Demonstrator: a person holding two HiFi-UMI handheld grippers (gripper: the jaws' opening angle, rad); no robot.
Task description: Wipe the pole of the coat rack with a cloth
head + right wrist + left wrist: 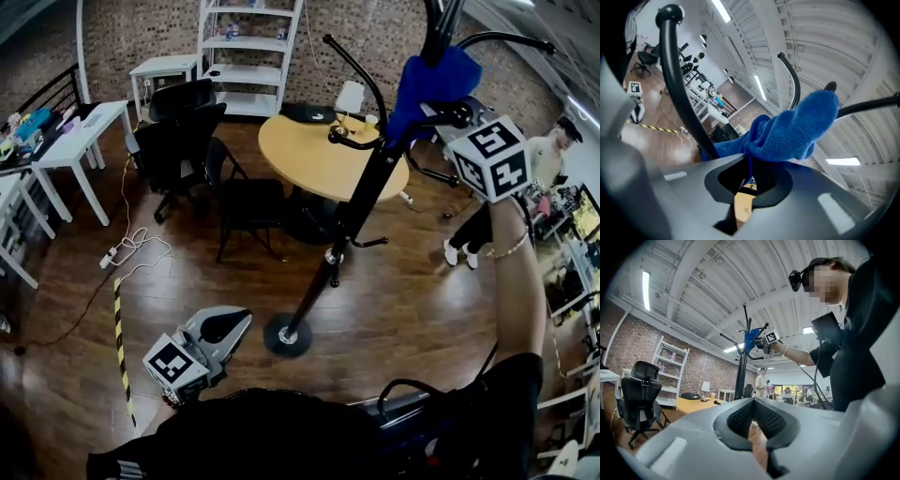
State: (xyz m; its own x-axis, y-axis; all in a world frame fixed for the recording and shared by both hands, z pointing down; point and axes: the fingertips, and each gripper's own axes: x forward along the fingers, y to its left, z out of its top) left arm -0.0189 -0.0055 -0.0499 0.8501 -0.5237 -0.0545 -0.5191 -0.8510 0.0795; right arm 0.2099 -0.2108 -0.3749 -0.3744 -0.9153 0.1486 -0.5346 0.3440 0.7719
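Note:
The black coat rack pole (361,192) rises slanted from its round base (286,336) on the wood floor. A blue cloth (433,82) is bunched against the pole's top, among the curved hooks. My right gripper (448,117) is raised there at arm's length and shut on the cloth (797,126); a black rack bar (679,89) runs just beside it. My left gripper (228,325) hangs low near the base, shut and holding nothing. From the left gripper (754,418) view, the rack (740,376) and cloth (751,338) stand well away.
A round yellow table (323,155) stands right behind the rack, with black chairs (248,202) to its left. White desks (84,127) and a shelf (248,56) line the back. A person (548,159) stands at right. Cable and striped tape (119,328) cross the floor.

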